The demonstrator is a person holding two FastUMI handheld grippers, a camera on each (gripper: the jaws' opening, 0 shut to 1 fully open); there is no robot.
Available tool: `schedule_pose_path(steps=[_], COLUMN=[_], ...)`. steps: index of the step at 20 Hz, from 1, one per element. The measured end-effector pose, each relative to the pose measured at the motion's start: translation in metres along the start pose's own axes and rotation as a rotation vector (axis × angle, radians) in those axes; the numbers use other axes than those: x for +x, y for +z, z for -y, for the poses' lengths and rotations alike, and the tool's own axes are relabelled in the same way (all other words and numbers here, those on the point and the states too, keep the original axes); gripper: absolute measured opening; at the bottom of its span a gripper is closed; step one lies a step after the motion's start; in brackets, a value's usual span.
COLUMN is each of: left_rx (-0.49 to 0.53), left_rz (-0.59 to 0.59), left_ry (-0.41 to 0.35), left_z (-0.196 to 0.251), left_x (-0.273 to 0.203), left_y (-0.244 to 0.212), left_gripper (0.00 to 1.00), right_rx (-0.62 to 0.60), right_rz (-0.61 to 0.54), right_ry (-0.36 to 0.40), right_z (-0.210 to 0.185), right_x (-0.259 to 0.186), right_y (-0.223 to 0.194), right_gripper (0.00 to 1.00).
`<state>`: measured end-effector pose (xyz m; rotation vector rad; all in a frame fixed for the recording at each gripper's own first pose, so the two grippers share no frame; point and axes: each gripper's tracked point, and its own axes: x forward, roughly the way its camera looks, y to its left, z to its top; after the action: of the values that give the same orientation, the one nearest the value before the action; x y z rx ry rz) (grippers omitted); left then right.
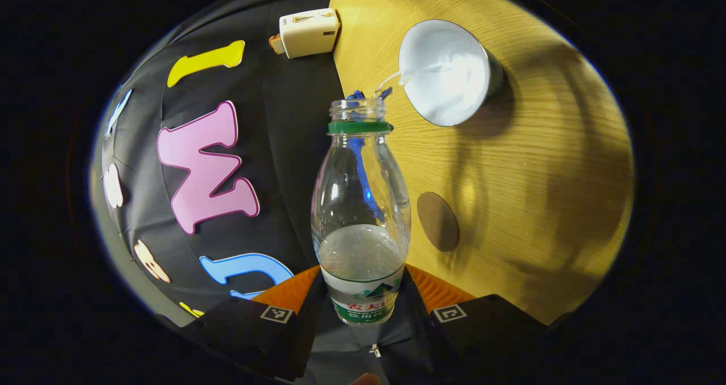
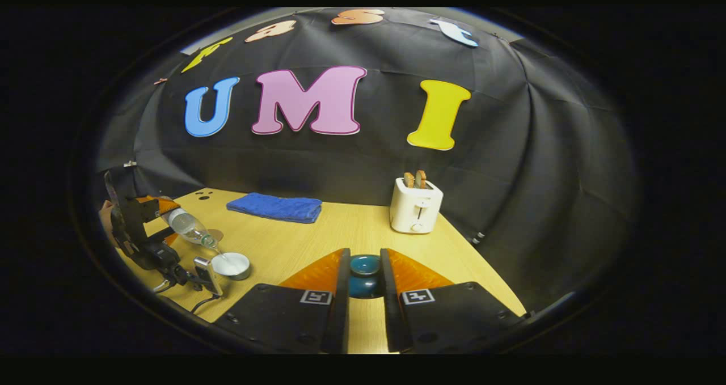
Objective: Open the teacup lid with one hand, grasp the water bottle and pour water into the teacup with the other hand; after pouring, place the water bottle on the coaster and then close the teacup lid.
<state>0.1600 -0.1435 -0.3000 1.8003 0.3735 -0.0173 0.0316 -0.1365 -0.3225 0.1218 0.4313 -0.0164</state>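
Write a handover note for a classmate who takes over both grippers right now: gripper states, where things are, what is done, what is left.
Left gripper: shut on the water bottle, tilted, water streaming into the open teacup.
Right gripper: shut on the teacup lid, held away from the cup, near the toaster.
Coaster: bare, on the table beside the cup.
Done: lid off, pouring begun.
Left: finish pouring, stand the bottle on the coaster, put the lid back.

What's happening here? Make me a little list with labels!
left gripper: shut on bottle, tipped toward cup
water: thin stream running into cup
right gripper: shut on lid, held off to the side
coaster: bare, on table
also there: toaster with toast, blue towel
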Motion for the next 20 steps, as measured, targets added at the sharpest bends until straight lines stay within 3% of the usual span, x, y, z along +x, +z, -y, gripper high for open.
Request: schedule_pose_path(steps=[8, 20], left_rx=[0.075, 0.232], left_rz=[0.007, 0.097], left_ry=[0.024, 0.143], left_z=[-0.005, -0.032], left_x=[0.002, 0.013], left_y=[-0.005, 0.005], left_gripper=[0.75, 0.75], right_rx=[0.008, 0.020], right_rz=[0.010, 0.026], right_ry=[-0.012, -0.023], right_z=[0.002, 0.011], right_x=[-0.003, -0.011], right_y=[0.000, -0.008], right_gripper=[0.30, 0.30])
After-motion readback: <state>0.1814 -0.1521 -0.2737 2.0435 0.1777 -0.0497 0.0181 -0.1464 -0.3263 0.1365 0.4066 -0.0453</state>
